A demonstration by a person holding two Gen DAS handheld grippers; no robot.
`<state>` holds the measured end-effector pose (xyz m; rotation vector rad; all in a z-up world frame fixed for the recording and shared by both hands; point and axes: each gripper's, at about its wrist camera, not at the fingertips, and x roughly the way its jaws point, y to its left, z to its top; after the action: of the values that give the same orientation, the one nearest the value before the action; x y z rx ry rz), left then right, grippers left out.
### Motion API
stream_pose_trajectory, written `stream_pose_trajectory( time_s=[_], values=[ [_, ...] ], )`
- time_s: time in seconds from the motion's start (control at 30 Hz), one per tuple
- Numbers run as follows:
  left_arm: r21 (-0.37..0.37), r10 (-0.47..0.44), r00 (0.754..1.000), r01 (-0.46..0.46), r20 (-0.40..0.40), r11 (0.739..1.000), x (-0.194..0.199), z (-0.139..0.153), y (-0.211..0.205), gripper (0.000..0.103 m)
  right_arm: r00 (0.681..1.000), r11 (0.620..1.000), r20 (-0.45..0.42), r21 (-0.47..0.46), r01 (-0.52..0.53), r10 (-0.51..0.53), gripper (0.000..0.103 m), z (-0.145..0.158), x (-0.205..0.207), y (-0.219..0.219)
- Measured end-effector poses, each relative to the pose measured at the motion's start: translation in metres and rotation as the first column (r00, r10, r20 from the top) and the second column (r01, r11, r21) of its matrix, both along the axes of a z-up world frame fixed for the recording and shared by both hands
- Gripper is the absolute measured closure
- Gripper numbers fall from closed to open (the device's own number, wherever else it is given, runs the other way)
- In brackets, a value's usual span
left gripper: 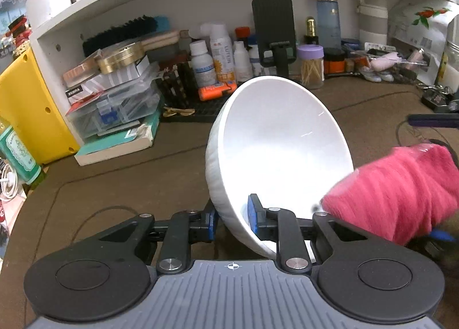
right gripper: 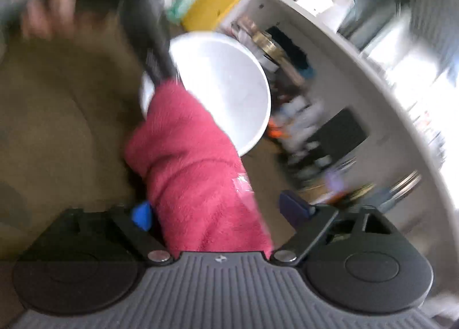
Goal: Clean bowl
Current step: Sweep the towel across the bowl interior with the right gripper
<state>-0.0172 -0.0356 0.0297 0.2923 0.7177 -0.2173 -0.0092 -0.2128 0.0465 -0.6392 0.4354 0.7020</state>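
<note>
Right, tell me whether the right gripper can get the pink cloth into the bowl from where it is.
Probably yes. The left gripper holds the white bowl by its rim, tilted so its mouth faces the pink cloth. The cloth sits between the right gripper's wide jaws, already at the rim, with nothing between them.

Left gripper (left gripper: 233, 221): black linkage arms with silver pivot screws, blue finger pads, round black discs flanking a ribbed grey housing bearing a small crosshair mark; right gripper (right gripper: 221, 211), though blurred, seems identically built.
</note>
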Motion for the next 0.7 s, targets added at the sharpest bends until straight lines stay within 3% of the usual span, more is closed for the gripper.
stream_pose_trajectory(
  time_s=[0.07, 0.13, 0.23, 0.27, 0.3, 0.33, 0.4, 0.43, 0.5, 0.6, 0.63, 0.7],
  values=[
    [0.004, -0.008, 1.000, 0.008, 0.000, 1.000, 0.000, 0.000, 0.000, 0.080, 0.991, 0.993, -0.128, 0.115, -0.013, 0.027, 0.012, 0.009, 0.007, -0.014],
    [0.011, -0.019, 1.000, 0.019, 0.001, 1.000, 0.000, 0.000, 0.001, 0.079, 0.964, 0.978, -0.266, 0.209, 0.024, 0.033, 0.012, 0.008, 0.028, -0.023],
    [0.013, -0.030, 1.000, 0.030, 0.002, 0.999, -0.001, -0.002, 0.002, 0.079, 0.938, 0.966, -0.344, 0.255, 0.051, 0.042, 0.013, -0.004, 0.048, -0.027],
    [0.011, -0.030, 1.000, 0.030, 0.001, 0.999, -0.001, -0.002, 0.002, 0.078, 0.934, 0.964, -0.355, 0.261, 0.052, 0.046, 0.022, -0.009, 0.051, -0.025],
    [0.011, -0.030, 1.000, 0.030, 0.000, 1.000, 0.000, -0.002, 0.002, 0.078, 0.930, 0.962, -0.366, 0.267, 0.058, 0.046, 0.037, -0.015, 0.054, -0.024],
    [0.014, -0.030, 1.000, 0.030, 0.001, 0.999, 0.000, -0.002, 0.002, 0.078, 0.925, 0.960, -0.377, 0.273, 0.064, 0.045, 0.039, -0.022, 0.057, -0.022],
    [0.014, -0.026, 1.000, 0.026, 0.001, 1.000, 0.001, -0.003, 0.002, 0.074, 0.934, 0.958, -0.355, 0.279, 0.067, 0.038, 0.061, -0.023, 0.050, -0.020],
    [0.012, -0.024, 1.000, 0.024, -0.001, 1.000, 0.001, -0.004, 0.002, 0.074, 0.941, 0.957, -0.336, 0.281, 0.067, 0.033, 0.063, -0.021, 0.044, -0.019],
    [0.009, -0.023, 1.000, 0.023, -0.008, 1.000, 0.002, -0.004, 0.003, 0.073, 0.966, 0.963, -0.258, 0.265, 0.058, 0.012, 0.069, -0.015, 0.027, -0.016],
    [0.004, -0.020, 1.000, 0.020, -0.022, 1.000, 0.003, -0.004, 0.004, 0.072, 0.998, 0.984, 0.040, 0.172, 0.035, -0.043, 0.070, 0.009, -0.012, -0.004],
    [0.003, -0.016, 1.000, 0.016, -0.027, 1.000, 0.003, -0.004, 0.004, 0.072, 0.984, 0.995, 0.172, 0.097, 0.033, -0.049, 0.070, 0.012, -0.020, 0.008],
    [0.000, -0.004, 0.999, 0.004, -0.033, 1.000, 0.003, -0.003, 0.003, 0.072, 0.906, 0.996, 0.424, -0.070, 0.052, -0.018, 0.070, 0.012, -0.034, 0.034]
  ],
)
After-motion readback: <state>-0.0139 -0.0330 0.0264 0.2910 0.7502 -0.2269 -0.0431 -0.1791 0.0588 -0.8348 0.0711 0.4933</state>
